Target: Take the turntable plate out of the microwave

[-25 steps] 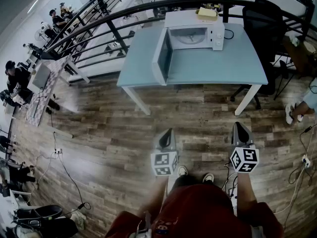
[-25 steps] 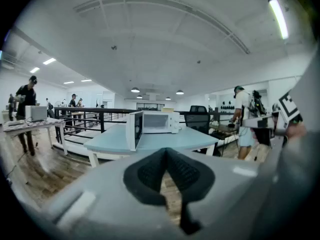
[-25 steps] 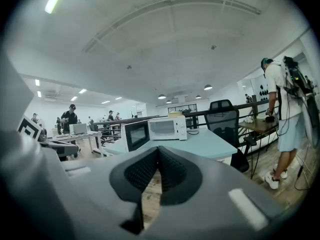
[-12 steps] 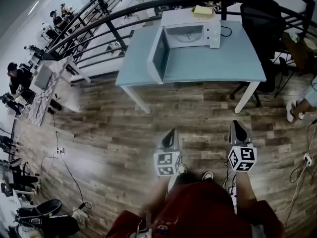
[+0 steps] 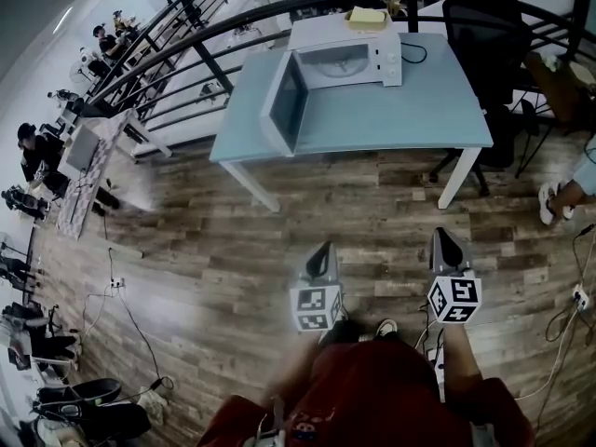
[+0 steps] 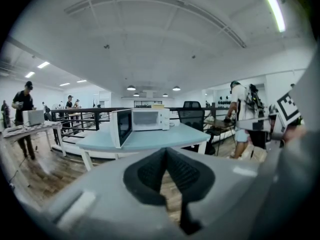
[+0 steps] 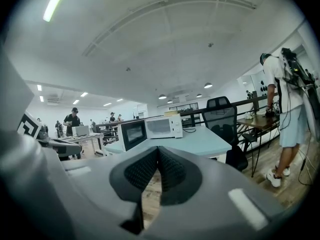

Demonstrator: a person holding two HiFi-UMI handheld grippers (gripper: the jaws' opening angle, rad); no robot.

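Possibly the microwave door (image 5: 282, 101), swung open leftward, is clipped on approach; left gripper (image 5: 323, 250) and right gripper (image 5: 445, 237) are closed, empty.

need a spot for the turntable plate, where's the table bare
The tabletop is bare in front of the microwave, from its open door across to the right edge. The back is crowded by the microwave and its cable.

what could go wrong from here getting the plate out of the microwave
The microwave door stands open toward the person, so the left gripper might knock it reaching in. It and the right gripper are both shut, so they could shove the turntable plate unless opened first.
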